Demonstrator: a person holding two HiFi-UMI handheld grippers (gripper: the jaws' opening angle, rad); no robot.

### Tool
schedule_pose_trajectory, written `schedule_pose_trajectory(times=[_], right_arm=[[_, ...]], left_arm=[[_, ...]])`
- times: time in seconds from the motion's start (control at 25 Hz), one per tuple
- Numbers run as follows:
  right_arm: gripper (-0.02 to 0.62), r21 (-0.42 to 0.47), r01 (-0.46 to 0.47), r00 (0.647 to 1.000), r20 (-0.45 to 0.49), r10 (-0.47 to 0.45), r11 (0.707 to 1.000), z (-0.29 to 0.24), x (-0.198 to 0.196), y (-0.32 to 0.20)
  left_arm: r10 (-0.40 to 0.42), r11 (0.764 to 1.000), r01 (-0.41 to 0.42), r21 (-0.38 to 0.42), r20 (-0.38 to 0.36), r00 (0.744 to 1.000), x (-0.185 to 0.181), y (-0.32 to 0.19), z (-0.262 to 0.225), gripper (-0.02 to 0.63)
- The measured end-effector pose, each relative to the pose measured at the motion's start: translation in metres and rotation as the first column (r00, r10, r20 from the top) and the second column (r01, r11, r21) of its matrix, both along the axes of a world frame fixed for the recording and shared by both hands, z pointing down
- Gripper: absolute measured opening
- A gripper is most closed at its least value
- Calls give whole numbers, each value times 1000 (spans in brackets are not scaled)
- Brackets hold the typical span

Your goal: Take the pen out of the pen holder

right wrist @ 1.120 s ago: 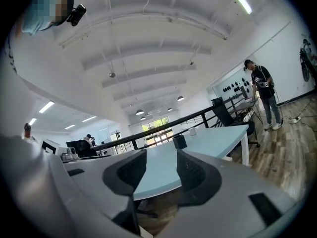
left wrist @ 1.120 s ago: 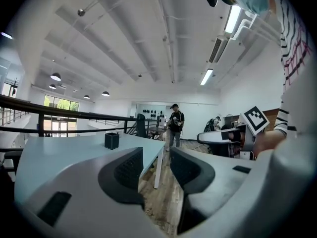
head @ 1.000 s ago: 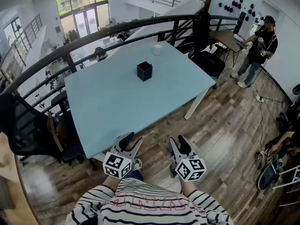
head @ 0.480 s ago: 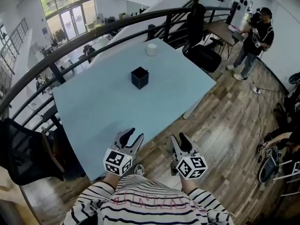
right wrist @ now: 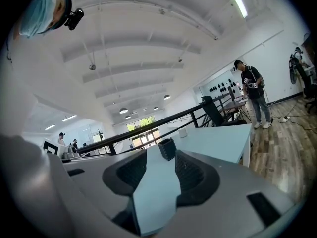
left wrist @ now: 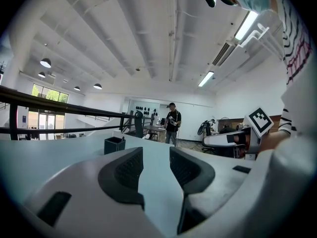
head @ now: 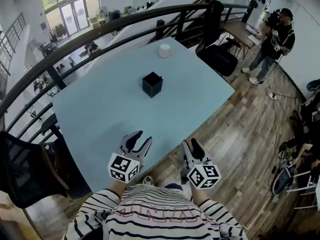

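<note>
Left gripper and right gripper, jaws apart and empty, at the near edge of the pale blue table, black pen holder at twelve o'clock (pen too small to see), white cup at its one o'clock

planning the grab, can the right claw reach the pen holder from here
Probably yes, with a long reach: the right claw is open by the near edge of the table, and only bare tabletop separates it from the pen holder.
</note>
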State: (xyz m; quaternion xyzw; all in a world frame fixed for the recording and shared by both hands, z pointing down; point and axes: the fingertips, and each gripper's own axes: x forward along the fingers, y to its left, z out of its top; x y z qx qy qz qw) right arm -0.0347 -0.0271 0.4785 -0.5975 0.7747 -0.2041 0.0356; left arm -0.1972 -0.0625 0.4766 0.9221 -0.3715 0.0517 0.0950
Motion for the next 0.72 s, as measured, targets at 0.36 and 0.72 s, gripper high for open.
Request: schedule_pose_trajectory(times=[0.36, 0.72], right_arm=[[186, -8, 57, 998, 3, -57, 998, 12, 2, -45], [186, -21, 167, 986, -2, -167, 986, 19, 37, -110]], left_arm=[[-56, 998, 56, -10, 7, 998, -1, -34, 12, 146], [-164, 986, 164, -20, 8, 986, 30, -86, 17, 146]])
